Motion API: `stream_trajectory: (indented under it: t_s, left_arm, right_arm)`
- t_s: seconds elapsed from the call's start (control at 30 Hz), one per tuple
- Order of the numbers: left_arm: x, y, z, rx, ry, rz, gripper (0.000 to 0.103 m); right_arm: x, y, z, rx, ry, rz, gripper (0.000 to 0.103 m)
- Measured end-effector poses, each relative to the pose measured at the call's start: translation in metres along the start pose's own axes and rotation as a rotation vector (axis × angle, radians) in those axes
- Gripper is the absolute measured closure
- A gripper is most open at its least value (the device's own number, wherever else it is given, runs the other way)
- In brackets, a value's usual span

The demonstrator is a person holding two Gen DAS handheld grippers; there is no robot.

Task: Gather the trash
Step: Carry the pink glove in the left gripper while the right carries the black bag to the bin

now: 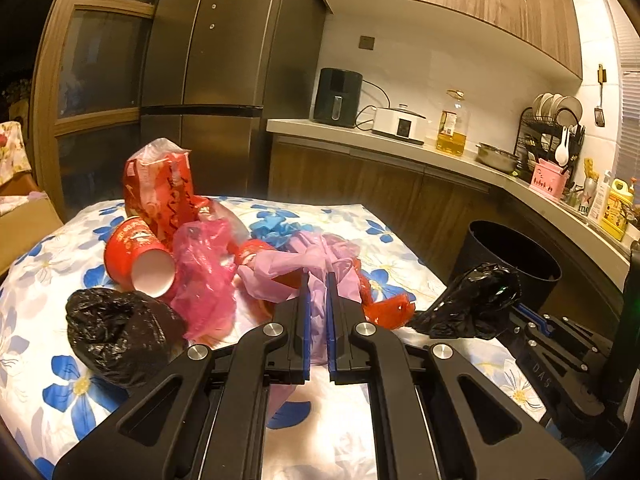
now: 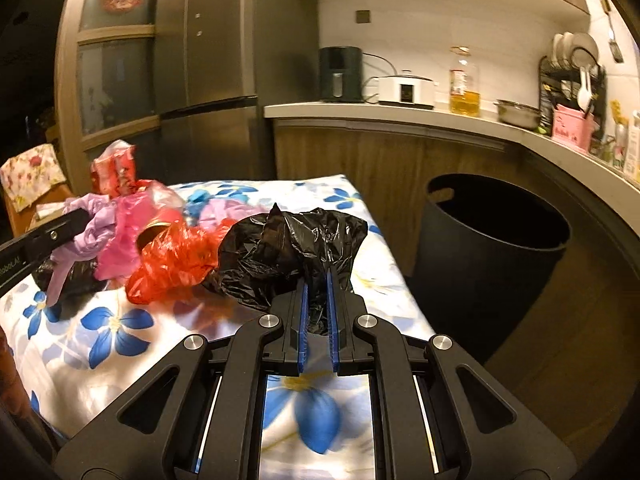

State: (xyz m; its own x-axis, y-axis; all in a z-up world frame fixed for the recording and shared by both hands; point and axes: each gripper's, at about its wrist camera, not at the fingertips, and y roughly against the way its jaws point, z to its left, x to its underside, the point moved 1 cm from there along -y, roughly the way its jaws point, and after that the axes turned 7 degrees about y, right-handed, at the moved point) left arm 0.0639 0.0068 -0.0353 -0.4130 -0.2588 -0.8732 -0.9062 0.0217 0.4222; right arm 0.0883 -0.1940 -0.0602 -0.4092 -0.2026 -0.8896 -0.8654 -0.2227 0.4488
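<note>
Since both grippers are already loaded, you are in the carry-to-bin step.

Right gripper (image 2: pixel 318 300): clamped on the black bag (image 2: pixel 296 248), crumpled and glossy, bunched just ahead of the pads.
Left gripper (image 1: pixel 319 300): clamped on the lilac bag (image 1: pixel 288 268), thin, trailing into the pile.
Bin (image 2: pixel 492 256): dark, open-topped, beyond and right of the right gripper.
Advice: lift clear of the floral cloth (image 2: pixel 120 340); release only once over the bin's mouth.
</note>
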Motion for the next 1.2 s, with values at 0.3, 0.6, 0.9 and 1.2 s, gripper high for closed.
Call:
stream_trajectory:
  t_s: [0.3, 0.6, 0.9, 1.2]
  left_arm:
    - [-0.002, -0.008, -0.016, 0.011, -0.027, 0.007, 0.097]
    - [-0.015, -0.025, -0.056, 0.073, -0.073, 0.001, 0.097]
    - [-0.038, -0.048, -0.132, 0.222, -0.138, -0.028, 0.097]
    - [-0.049, -0.094, -0.21, 0.358, -0.161, -0.001, 0.097]
  right_arm:
    - [-0.005, 0.009, -0.029, 0.055, -0.053, -0.021, 0.095]
    - [-0.016, 0.021, -0.067, 0.125, -0.114, -0.071, 0.095]
    - [-0.034, 0.03, -0.131, 0.285, -0.186, -0.149, 0.095]
    - [-0.04, 0.016, -0.175, 0.378, -0.214, -0.158, 0.094]
